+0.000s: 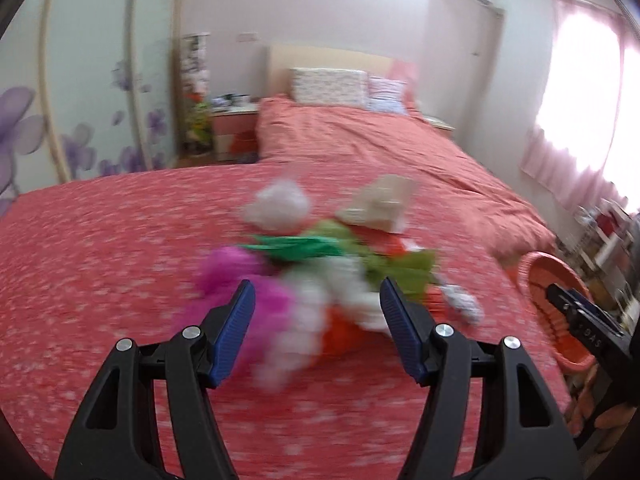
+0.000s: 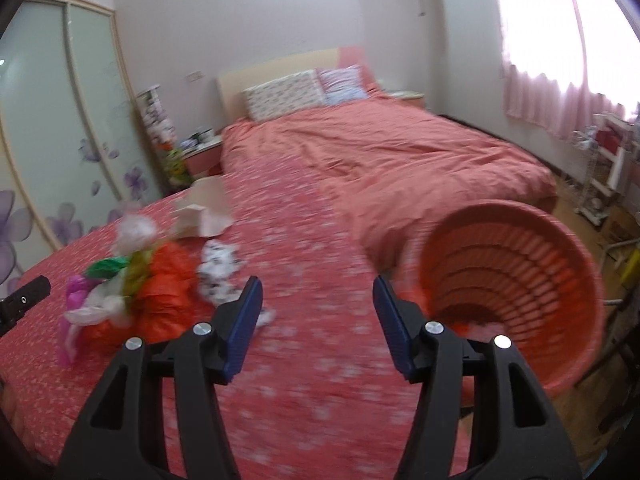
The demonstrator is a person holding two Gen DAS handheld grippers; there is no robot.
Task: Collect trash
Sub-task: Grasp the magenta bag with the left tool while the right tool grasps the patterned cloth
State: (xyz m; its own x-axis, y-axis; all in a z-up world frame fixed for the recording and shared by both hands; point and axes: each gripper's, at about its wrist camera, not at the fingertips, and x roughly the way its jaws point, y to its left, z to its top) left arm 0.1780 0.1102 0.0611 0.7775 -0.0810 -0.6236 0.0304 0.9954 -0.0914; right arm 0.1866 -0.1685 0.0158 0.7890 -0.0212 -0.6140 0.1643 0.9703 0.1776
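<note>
A pile of crumpled trash [image 1: 320,264] lies on the red bedspread [image 1: 100,260]: pink, white, green and orange wrappers, plus a beige carton [image 1: 380,204] behind. My left gripper [image 1: 316,316] is open just short of the pile, empty. In the right wrist view the pile [image 2: 132,288] is at the left, with the carton [image 2: 204,212] and a black-and-white printed wrapper [image 2: 220,268]. My right gripper [image 2: 318,312] is open and empty, next to an orange slatted basket [image 2: 560,280] tilted at the bed's right edge. The right gripper also shows in the left wrist view [image 1: 576,312], by the basket [image 1: 536,272].
A coral duvet [image 2: 400,160] and pillows [image 2: 284,94] lie farther up the bed. A wardrobe with purple flowers [image 2: 60,140] is at left, a nightstand [image 1: 232,128] beside it. A pink-curtained window [image 2: 560,60] and a white rack [image 2: 608,160] are at right.
</note>
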